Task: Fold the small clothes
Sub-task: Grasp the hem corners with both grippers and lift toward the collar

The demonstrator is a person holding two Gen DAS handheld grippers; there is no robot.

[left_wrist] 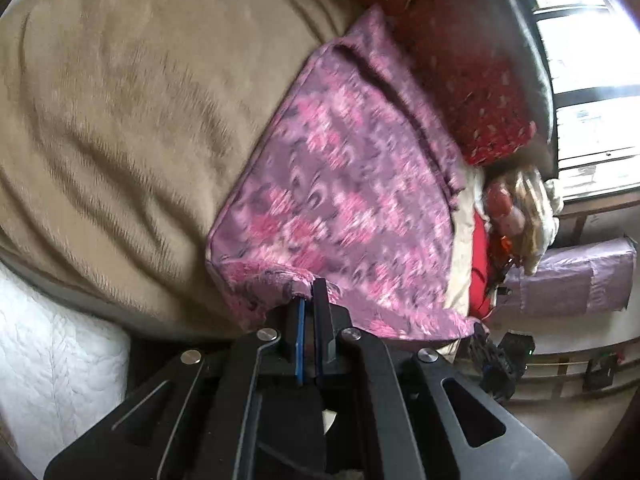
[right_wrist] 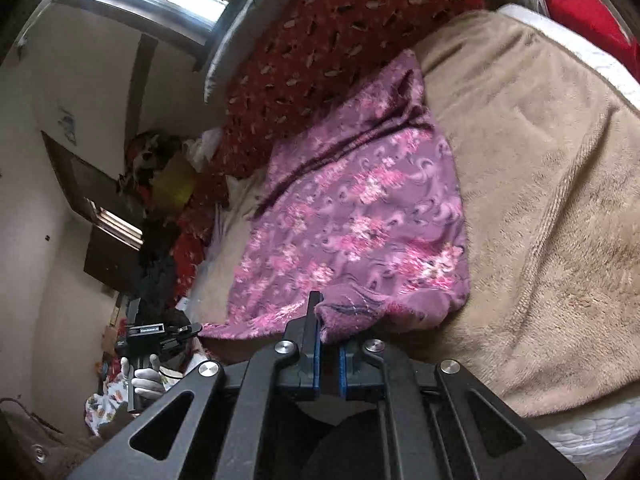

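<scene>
A purple cloth with a pink flower pattern (left_wrist: 344, 184) lies on a beige blanket (left_wrist: 120, 120) on the bed. My left gripper (left_wrist: 310, 292) is shut on the cloth's near edge, which is bunched between the two fingers. In the right wrist view the same cloth (right_wrist: 352, 216) lies spread out with a rolled near edge. My right gripper (right_wrist: 330, 312) is shut on that near edge, the fabric draped over the right finger. The left gripper (right_wrist: 160, 336), held by a gloved hand, also shows at the left of the right wrist view.
A dark red patterned cloth (left_wrist: 452, 60) lies beyond the purple one, also seen in the right wrist view (right_wrist: 320, 40). A white quilted mattress edge (left_wrist: 52, 360) shows below the blanket. A pile of clutter (left_wrist: 516, 216) and a window (left_wrist: 588, 80) are at the right.
</scene>
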